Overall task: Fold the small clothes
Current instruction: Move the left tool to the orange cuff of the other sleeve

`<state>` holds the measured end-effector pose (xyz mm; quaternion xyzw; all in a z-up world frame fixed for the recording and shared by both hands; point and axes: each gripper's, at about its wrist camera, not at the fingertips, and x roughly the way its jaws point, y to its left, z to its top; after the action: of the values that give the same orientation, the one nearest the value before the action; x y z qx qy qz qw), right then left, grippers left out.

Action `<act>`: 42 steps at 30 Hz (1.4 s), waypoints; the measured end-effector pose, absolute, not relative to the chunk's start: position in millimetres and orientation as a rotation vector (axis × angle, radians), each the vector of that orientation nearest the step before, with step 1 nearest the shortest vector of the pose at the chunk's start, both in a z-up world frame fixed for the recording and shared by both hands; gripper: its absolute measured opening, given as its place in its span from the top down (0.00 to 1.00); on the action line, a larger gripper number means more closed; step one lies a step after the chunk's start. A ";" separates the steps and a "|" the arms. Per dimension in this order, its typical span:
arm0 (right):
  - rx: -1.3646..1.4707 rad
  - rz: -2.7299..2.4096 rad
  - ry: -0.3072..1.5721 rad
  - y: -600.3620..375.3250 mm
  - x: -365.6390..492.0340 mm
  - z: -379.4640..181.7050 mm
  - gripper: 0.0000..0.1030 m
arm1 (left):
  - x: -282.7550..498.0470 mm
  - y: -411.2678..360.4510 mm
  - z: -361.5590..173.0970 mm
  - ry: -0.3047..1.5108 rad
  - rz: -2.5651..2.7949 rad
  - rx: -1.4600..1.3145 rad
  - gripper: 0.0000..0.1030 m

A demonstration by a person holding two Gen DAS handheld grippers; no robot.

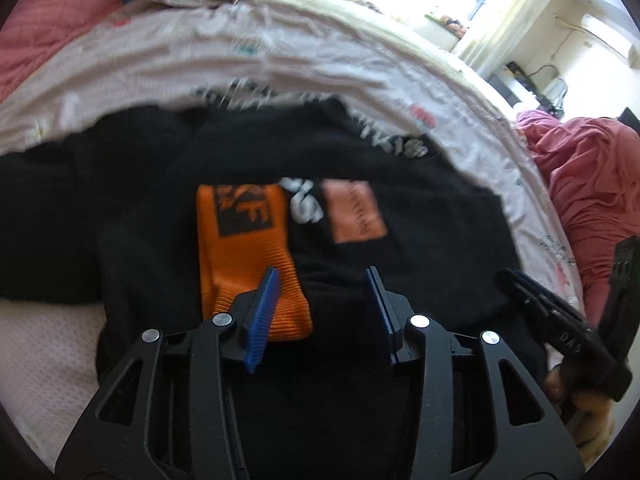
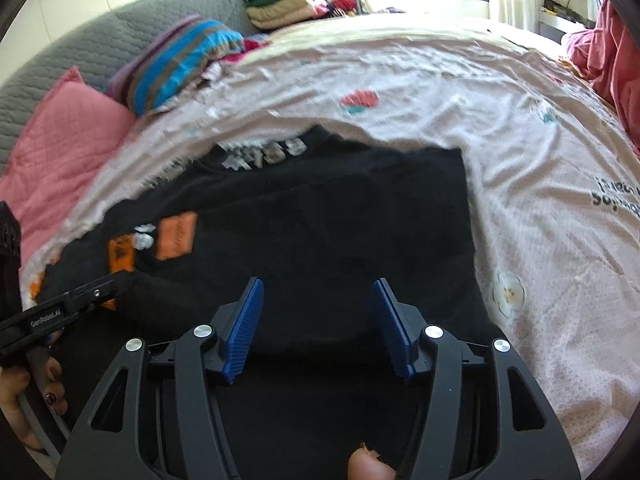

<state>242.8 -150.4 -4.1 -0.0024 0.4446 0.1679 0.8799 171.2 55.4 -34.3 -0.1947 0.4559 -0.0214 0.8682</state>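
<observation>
A black garment [image 1: 120, 208] [image 2: 340, 220] with white lettering lies flat on the bed, folded over itself. It carries an orange ribbed cuff [image 1: 248, 256] and a peach patch [image 1: 354, 212] [image 2: 176, 236]. My left gripper [image 1: 324, 280] hovers over the garment's near part, open, with only black cloth showing between its blue pads [image 1: 262, 316]. My right gripper [image 2: 318, 292] is open over the garment's near right part, and its blue pads [image 2: 242, 332] press on nothing. Each gripper shows at the edge of the other's view.
The bed has a pale printed sheet [image 2: 500, 160]. A pink pillow [image 2: 64, 148] and a striped cushion [image 2: 180, 64] lie at the headboard side, with stacked clothes [image 2: 288, 4] behind. A pink blanket [image 1: 588, 184] is bunched at the right.
</observation>
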 end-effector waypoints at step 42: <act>0.043 0.450 0.833 -132.1 213.0 36.5 0.04 | 119.7 90.1 12.6 0.837 0.091 -0.351 0.09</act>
<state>213.0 -132.1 36.5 0.0208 0.4009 0.2165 0.8899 119.7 90.1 12.6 -0.1697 0.4041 0.0438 0.8978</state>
